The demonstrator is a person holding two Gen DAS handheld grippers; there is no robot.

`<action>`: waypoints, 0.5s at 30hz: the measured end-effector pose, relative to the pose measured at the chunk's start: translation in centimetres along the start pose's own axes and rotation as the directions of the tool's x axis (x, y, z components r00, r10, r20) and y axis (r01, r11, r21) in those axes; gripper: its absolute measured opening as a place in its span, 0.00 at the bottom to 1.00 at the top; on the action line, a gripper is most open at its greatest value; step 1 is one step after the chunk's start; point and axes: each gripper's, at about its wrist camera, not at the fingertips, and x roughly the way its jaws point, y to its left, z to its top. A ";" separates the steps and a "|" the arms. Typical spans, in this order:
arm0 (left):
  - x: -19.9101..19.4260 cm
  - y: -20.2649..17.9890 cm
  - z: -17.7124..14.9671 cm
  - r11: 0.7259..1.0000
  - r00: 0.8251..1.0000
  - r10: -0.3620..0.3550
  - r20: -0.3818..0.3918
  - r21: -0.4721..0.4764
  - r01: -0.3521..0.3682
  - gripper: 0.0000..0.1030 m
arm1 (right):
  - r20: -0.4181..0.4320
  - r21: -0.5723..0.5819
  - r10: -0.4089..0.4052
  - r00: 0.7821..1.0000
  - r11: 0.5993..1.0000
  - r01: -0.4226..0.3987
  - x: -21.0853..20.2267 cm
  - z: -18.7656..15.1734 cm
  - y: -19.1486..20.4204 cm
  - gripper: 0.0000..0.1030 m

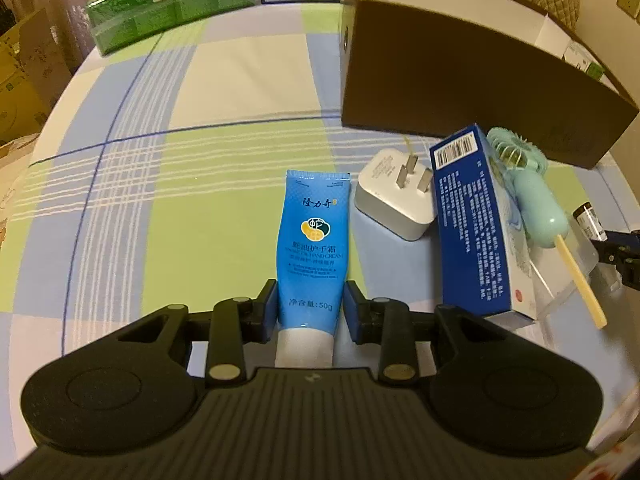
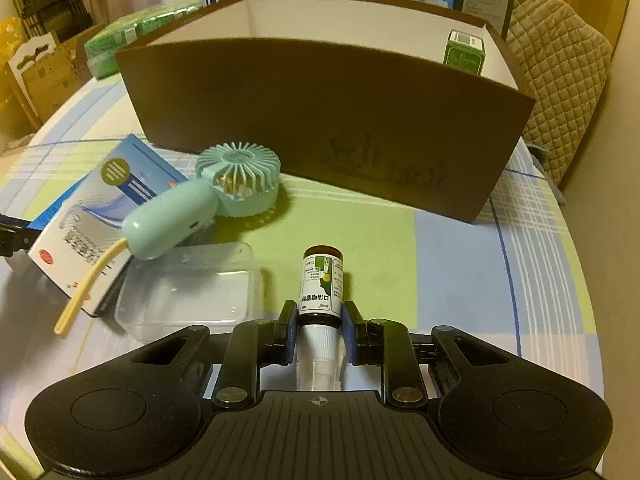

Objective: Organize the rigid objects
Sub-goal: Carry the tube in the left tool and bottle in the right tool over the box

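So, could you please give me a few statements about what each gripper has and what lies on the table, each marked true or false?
1. The left gripper has the blue hand cream tube between its fingers. True.
2. The right gripper is closed on the mint-green handheld fan. False: it is closed on the small brown spray bottle; the fan lies untouched, partly on a blue and white box.
3. The white plug adapter lies with its prongs pointing up. True.
4. The brown storage box is packed full. False: only a small green carton shows inside.
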 end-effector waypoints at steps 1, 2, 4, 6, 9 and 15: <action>-0.3 0.1 0.0 1.000 1.000 0.000 0.007 -0.003 0.000 0.28 | 0.003 0.001 0.003 1.000 1.000 -0.003 -0.2 0.0 0.0 0.19; -0.6 0.1 0.1 1.000 1.000 0.001 0.014 -0.006 -0.001 0.28 | 0.006 0.003 0.005 1.000 1.000 -0.005 -0.4 0.1 0.1 0.19; -1.4 0.1 0.1 1.000 1.000 0.001 0.029 -0.013 -0.001 0.28 | 0.016 0.008 0.009 1.000 1.000 -0.009 -0.8 0.2 0.1 0.19; -2.1 0.2 0.2 1.000 0.999 -0.001 0.045 -0.020 0.002 0.28 | 0.023 0.015 0.014 1.000 1.000 -0.015 -1.2 0.5 0.2 0.19; -3.3 0.4 0.4 1.000 0.998 -0.005 0.070 -0.027 0.006 0.28 | 0.035 0.026 0.025 0.999 0.999 -0.026 -1.8 0.8 0.2 0.19; -6.1 0.1 1.1 0.999 0.992 -0.020 0.127 -0.025 0.023 0.28 | 0.071 0.039 0.052 0.996 0.998 -0.055 -3.5 1.8 0.4 0.19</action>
